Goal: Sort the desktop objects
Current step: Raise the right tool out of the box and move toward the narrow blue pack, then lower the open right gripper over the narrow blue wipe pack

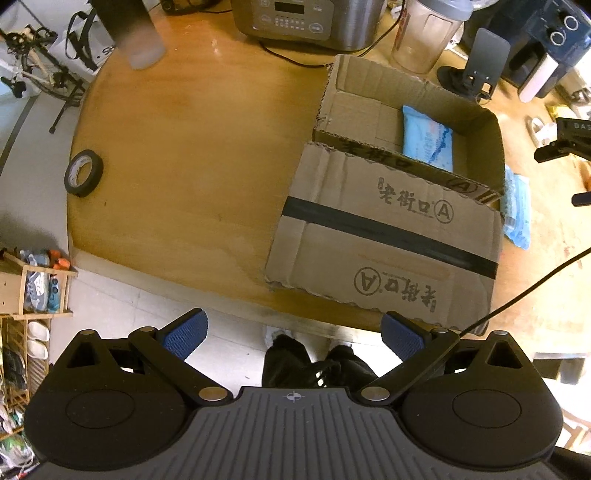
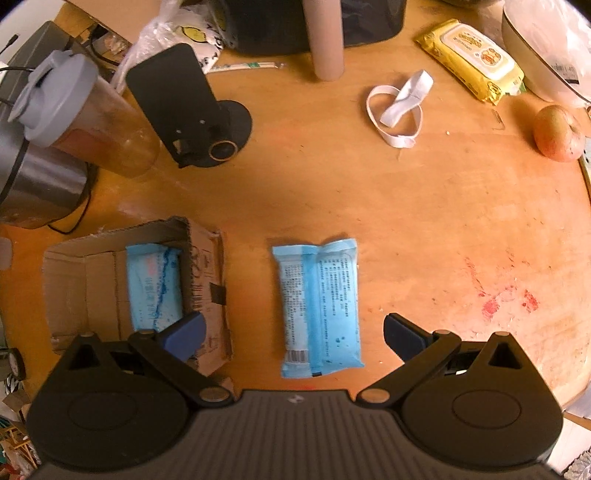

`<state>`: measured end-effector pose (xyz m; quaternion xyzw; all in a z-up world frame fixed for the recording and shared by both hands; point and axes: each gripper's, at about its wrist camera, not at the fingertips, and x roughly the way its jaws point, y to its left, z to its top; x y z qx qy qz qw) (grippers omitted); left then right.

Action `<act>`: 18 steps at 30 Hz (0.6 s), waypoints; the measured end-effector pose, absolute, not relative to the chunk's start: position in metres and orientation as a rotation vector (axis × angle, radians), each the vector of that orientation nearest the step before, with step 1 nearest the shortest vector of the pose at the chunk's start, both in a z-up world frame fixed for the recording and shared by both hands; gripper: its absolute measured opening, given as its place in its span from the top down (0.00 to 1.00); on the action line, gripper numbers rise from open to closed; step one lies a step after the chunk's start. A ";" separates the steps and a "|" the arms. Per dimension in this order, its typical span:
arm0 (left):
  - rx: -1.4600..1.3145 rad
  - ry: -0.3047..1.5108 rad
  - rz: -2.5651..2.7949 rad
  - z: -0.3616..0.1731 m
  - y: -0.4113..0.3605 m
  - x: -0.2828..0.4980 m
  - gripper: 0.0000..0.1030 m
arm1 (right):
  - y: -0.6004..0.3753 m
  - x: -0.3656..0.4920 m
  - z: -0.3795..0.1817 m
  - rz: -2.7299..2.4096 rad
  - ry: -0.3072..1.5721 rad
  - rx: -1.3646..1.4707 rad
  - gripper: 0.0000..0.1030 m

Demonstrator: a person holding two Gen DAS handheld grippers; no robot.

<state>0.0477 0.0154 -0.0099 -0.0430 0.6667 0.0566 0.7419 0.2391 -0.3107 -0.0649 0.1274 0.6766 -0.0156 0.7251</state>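
Note:
An open cardboard box (image 1: 369, 110) stands on the wooden table with one blue tissue pack (image 1: 424, 138) inside; the box (image 2: 81, 280) and that pack (image 2: 153, 284) also show in the right wrist view. A second blue pack (image 2: 319, 306) lies flat on the table right of the box, and its edge (image 1: 517, 206) shows in the left wrist view. My right gripper (image 2: 293, 338) is open and empty, hovering over the near end of this pack. My left gripper (image 1: 293, 336) is open and empty, above the table's front edge near the box flap (image 1: 388, 240). A black tape roll (image 1: 84, 172) lies at the table's left.
A rice cooker (image 1: 306, 18), a shaker bottle (image 1: 424, 33), a black phone stand (image 2: 188, 107) and a frosted cup (image 1: 136, 33) stand at the back. A white strap (image 2: 399, 107), a yellow wipes pack (image 2: 472, 59) and an apple (image 2: 557, 133) lie at the right.

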 end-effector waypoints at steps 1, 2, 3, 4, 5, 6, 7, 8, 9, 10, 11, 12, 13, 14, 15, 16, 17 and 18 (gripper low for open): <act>-0.090 1.463 0.117 -0.010 0.016 0.049 0.00 | -0.312 0.239 -0.066 -0.036 1.490 0.277 0.00; -0.086 1.464 0.110 -0.011 0.017 0.050 0.00 | -0.313 0.238 -0.068 -0.038 1.492 0.276 0.00; -0.081 1.465 0.101 -0.011 0.018 0.052 0.00 | -0.315 0.238 -0.070 -0.039 1.495 0.283 0.00; -0.077 1.463 0.091 -0.010 0.019 0.054 0.00 | -0.316 0.237 -0.072 -0.038 1.499 0.291 0.00; -0.074 1.463 0.083 -0.010 0.021 0.056 0.00 | -0.317 0.237 -0.073 -0.035 1.502 0.297 0.00; -0.073 1.464 0.076 -0.010 0.022 0.057 0.00 | -0.318 0.237 -0.075 -0.038 1.504 0.295 0.00; -0.072 1.465 0.069 -0.010 0.024 0.059 0.00 | -0.319 0.236 -0.075 -0.044 1.503 0.288 0.00; -0.072 1.465 0.062 -0.010 0.025 0.061 0.00 | -0.319 0.235 -0.076 -0.047 1.503 0.283 0.00; -0.072 1.467 0.054 -0.011 0.026 0.062 0.00 | -0.320 0.235 -0.077 -0.047 1.503 0.282 0.00; -0.070 1.469 0.048 -0.011 0.027 0.063 0.00 | -0.321 0.234 -0.078 -0.047 1.506 0.286 0.00; -0.069 1.472 0.042 -0.012 0.029 0.064 0.00 | -0.323 0.234 -0.080 -0.047 1.507 0.291 0.00; -0.068 1.475 0.037 -0.012 0.030 0.065 0.00 | -0.324 0.234 -0.081 -0.046 1.506 0.294 0.00; -0.067 1.479 0.034 -0.013 0.032 0.066 0.00 | -0.324 0.233 -0.082 -0.049 1.508 0.293 0.00; -0.067 1.483 0.031 -0.014 0.033 0.066 0.00 | -0.325 0.233 -0.083 -0.054 1.510 0.290 0.00; -0.065 1.486 0.028 -0.014 0.034 0.067 0.00 | -0.325 0.233 -0.084 -0.058 1.510 0.288 0.00; -0.064 1.490 0.027 -0.015 0.035 0.068 0.00 | -0.326 0.234 -0.086 -0.058 1.511 0.288 0.00; -0.062 1.493 0.026 -0.016 0.036 0.068 0.00 | -0.326 0.234 -0.087 -0.057 1.513 0.287 0.00; -0.061 1.495 0.024 -0.016 0.037 0.069 0.00 | -0.326 0.234 -0.089 -0.056 1.515 0.287 0.00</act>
